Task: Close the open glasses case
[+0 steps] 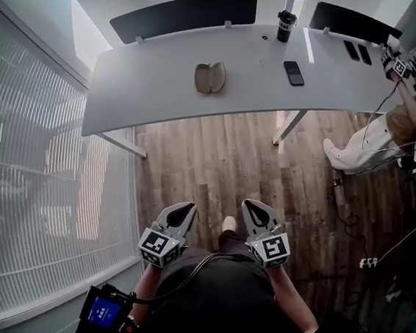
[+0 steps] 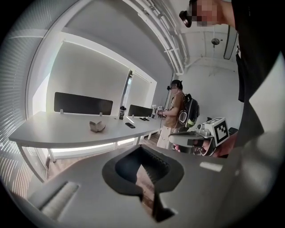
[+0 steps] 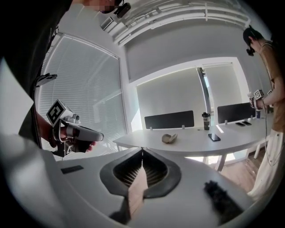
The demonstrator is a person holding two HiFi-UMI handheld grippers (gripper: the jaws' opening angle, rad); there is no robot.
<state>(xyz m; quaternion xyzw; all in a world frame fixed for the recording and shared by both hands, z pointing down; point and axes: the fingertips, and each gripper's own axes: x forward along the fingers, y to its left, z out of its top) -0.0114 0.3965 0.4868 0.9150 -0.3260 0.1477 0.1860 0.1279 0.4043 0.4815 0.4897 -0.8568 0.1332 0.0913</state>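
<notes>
- The left gripper [image 1: 186, 209] is held low in front of the person's waist, over the wooden floor [image 1: 216, 163], pointing ahead toward the desk [image 1: 150, 82] and slightly down
- Its fingers are pressed together at the tips, with nothing between them
- The right gripper [image 1: 252, 206] sits just beside it at the same height and points the same way; its fingers also meet, holding nothing
- Each gripper carries a cube with black-and-white square markers at its rear, close to the person's body
- Both grippers are well apart from the desk
- The glasses case [image 1: 210, 77] lies open on the white desk, halves spread, left of the middle and about midway between the near and far edges
- A black phone [image 1: 293, 73] lies to its right, and a dark tumbler [image 1: 285, 26] stands at the far edge between two dark partition screens [image 1: 183, 15]
- Two more phones [image 1: 357, 51] lie near the desk's right end, where a second person [image 1: 413, 117] stands
- A small device with a blue screen [image 1: 104, 311] hangs at the wearer's left hip; its writing is too small to read
</notes>
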